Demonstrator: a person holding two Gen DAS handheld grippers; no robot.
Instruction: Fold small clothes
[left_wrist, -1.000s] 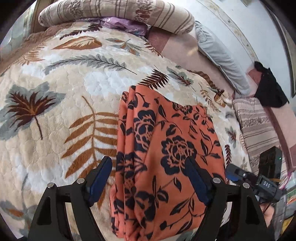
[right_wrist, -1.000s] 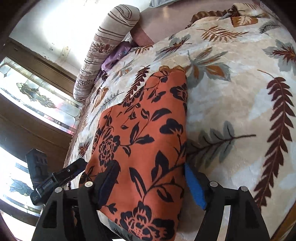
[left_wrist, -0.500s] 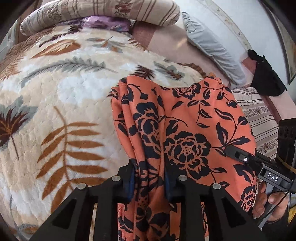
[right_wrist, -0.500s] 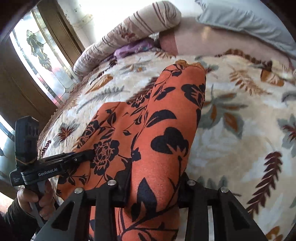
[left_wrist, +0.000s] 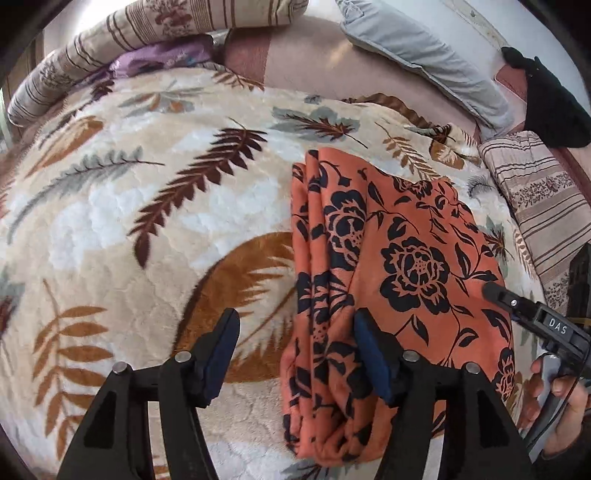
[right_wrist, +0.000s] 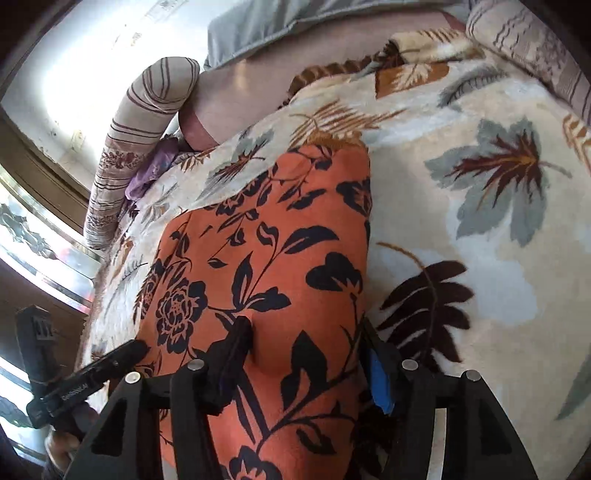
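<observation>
An orange garment with a black flower print (left_wrist: 399, 266) lies folded into a narrow stack on the leaf-patterned blanket (left_wrist: 147, 229). My left gripper (left_wrist: 295, 350) is open over the garment's left folded edge, its right finger on the cloth and its left finger over the blanket. In the right wrist view the garment (right_wrist: 266, 258) runs away from me. My right gripper (right_wrist: 306, 354) is open, with the cloth's right edge bulging between its fingers. The right gripper also shows at the right of the left wrist view (left_wrist: 532, 314).
Striped bolster pillows (left_wrist: 155, 33) and a purple cloth (left_wrist: 162, 59) lie at the head of the bed. A grey pillow (left_wrist: 417, 55), a black garment (left_wrist: 550, 107) and a striped cushion (left_wrist: 543, 199) lie to the right. A window (right_wrist: 33, 229) is at the left.
Both grippers were shut on the garment half a second ago and have opened. The garment has dropped back flat on the blanket, folded shorter than a second ago.
</observation>
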